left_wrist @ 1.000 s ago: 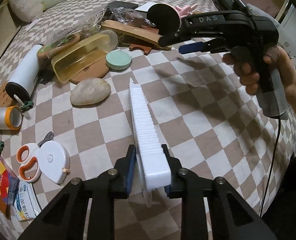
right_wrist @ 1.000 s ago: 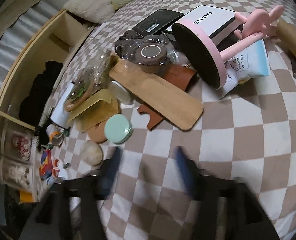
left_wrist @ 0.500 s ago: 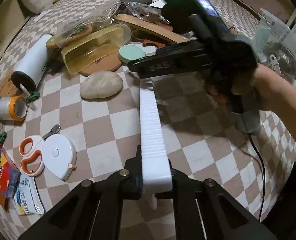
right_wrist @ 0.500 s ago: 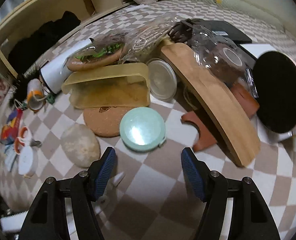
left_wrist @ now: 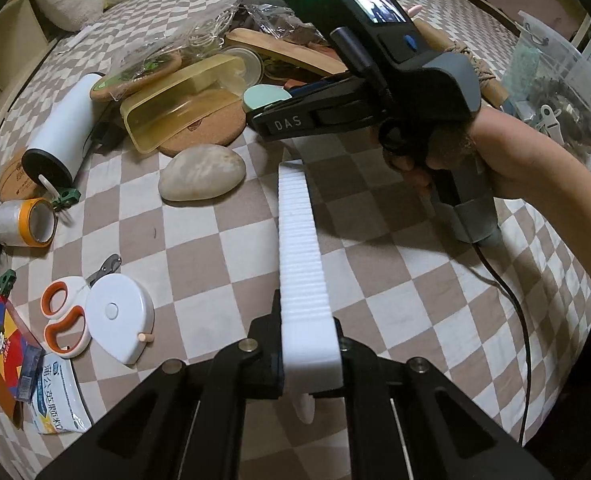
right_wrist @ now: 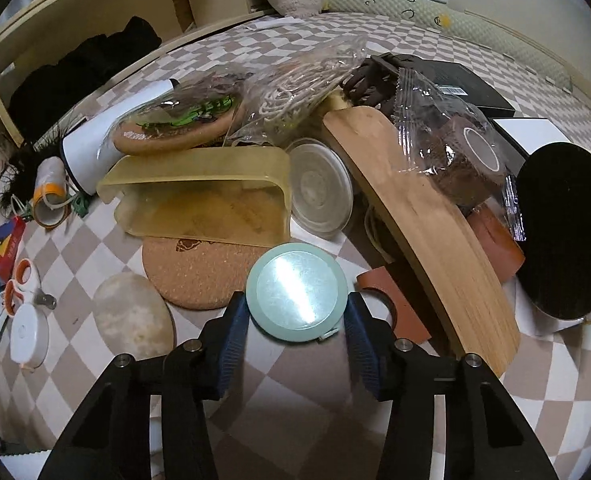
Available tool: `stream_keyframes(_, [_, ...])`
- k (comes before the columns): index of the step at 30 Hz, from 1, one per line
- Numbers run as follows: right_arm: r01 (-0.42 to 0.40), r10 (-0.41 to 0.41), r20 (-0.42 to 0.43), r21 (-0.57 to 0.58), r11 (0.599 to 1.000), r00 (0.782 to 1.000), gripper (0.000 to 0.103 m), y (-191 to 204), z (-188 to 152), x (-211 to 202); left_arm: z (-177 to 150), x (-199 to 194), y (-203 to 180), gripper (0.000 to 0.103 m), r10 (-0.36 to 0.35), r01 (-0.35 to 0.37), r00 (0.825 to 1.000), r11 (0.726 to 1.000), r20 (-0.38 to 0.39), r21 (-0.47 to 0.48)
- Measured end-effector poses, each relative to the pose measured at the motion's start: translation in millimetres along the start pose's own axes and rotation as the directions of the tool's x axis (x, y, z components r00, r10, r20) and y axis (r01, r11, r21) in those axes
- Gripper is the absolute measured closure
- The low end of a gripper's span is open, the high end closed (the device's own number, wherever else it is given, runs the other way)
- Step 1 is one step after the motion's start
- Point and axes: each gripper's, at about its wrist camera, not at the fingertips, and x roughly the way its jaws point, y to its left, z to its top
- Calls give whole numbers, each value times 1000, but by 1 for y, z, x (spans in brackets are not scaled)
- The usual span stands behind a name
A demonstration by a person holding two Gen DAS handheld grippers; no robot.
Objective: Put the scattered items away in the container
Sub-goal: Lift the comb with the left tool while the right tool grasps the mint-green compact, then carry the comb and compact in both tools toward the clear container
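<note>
My left gripper [left_wrist: 309, 344] is shut on a long white ribbed bar [left_wrist: 299, 248], which points away from me above the checked bedspread. In the right wrist view, my right gripper [right_wrist: 295, 324] is open. Its blue pads [right_wrist: 233, 328] stand on either side of a mint-green round tin [right_wrist: 297, 290]. The tin lies flat, partly on a cork mat [right_wrist: 199, 268]. The left wrist view shows a hand holding the right gripper [left_wrist: 291, 100], low over the same tin [left_wrist: 265, 96]. A clear plastic bin [left_wrist: 555, 64] of small items stands at the far right.
A yellow translucent box [right_wrist: 203, 196] lies on its side behind the tin, beside a wooden board [right_wrist: 423, 232], a clear lid [right_wrist: 321, 192] and bagged items. A smooth stone [left_wrist: 201, 174], white tumbler [left_wrist: 63, 136], tape roll [left_wrist: 25, 222], scissors [left_wrist: 61, 320] and white tape measure [left_wrist: 115, 320] lie to the left.
The right gripper swung in from the right and came down to the mint tin, which now sits between its open pads. The left gripper still holds the white bar.
</note>
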Motion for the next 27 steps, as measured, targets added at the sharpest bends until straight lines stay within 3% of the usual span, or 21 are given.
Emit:
stream_keyframes(18, [45, -42, -67, 51, 998, 997, 53, -18, -14, -28, -8, -22, 0, 98, 34, -33, 999, 999, 31, -38])
stream_keyframes(27, [23, -20, -47, 64, 998, 999, 53, -17, -30, -64, -1, -24, 6, 98, 43, -39, 997, 998, 69, -53])
